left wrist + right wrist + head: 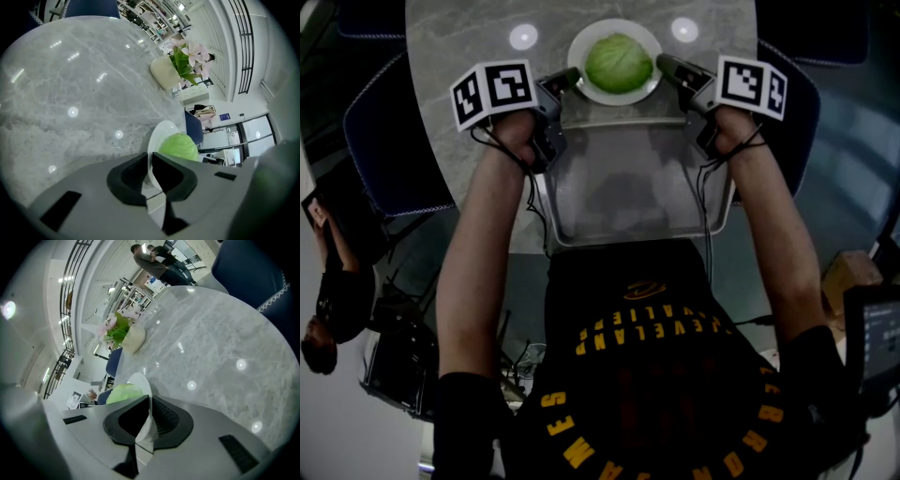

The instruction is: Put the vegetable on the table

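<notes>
A round green cabbage lies on a white plate just beyond the far edge of a metal tray on the grey marble table. My left gripper is shut on the plate's left rim and my right gripper is shut on its right rim. In the left gripper view the plate's rim is pinched edge-on between the black pads of the left gripper, with the cabbage behind. The right gripper clamps the plate beside the cabbage. Whether the plate rests on the table I cannot tell.
A pale pot of pink flowers stands at the table's far side. Dark blue chairs flank the table. A person stands at the left. The tray holds nothing.
</notes>
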Motion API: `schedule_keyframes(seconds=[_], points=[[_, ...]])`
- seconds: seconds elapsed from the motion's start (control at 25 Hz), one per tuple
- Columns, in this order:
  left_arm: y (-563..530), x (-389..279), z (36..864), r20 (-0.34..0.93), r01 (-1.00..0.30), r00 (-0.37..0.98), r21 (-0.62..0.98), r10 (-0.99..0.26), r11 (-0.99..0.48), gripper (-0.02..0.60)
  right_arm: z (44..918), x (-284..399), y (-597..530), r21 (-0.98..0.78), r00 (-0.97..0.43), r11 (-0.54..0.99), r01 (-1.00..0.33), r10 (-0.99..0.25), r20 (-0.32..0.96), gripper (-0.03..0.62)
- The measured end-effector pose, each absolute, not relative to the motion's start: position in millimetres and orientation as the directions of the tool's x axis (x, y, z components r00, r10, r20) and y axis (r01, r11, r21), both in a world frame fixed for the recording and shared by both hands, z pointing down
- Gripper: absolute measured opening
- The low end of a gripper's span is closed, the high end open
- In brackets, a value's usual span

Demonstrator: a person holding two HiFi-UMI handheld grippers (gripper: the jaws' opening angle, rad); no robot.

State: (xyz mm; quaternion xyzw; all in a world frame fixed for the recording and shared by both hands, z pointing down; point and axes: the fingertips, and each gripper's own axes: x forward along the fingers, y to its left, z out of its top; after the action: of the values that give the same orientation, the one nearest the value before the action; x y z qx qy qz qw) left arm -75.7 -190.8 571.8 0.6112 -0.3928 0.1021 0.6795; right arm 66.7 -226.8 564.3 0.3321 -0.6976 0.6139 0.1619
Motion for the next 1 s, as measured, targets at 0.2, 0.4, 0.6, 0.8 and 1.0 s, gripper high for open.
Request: schedule_keyframes(seconds=[0.2,0.4,0.6,0.8,1.0], points=[[-191.9,-74.9,574.3,0.665,-0.632,0.667,0.744,-0.335,0.219,0.031,566.5,67.6,-225.9,-0.747,-0.725,0.025,-0.664,-0.265,0.635,0.031],[-190.9,-74.6,577.3,0.671,-0.639,0.668,0.739,-0.322,0.214,0.031,566.7,67.2,-224.4,-0.741,-0.721,0.028,-0.671,-0.255,0.644,0.031],[-191.7,-73.7,576.9,0.667,-0.635,0.671,0.742,-0.323,0.213,0.031,568.9,67.3,-226.3,-0.739,-0.724,0.049,-0.672,-0.253,0.642,0.031],[-193.9,-73.3,571.8,0.667,-0.644,0.669,0.741,-0.329,0.192,0.031,570.1,68.7,-225.3,-0.727,-0.711,0.044,-0.685,-0.254,0.655,0.032],[-195.3,-73.4,569.2,0.668,-0.648,0.663,0.738,-0.338,0.186,0.031,568.3,67.1,-227.9,-0.735,-0.723,0.074,-0.674,-0.266,0.637,0.032]])
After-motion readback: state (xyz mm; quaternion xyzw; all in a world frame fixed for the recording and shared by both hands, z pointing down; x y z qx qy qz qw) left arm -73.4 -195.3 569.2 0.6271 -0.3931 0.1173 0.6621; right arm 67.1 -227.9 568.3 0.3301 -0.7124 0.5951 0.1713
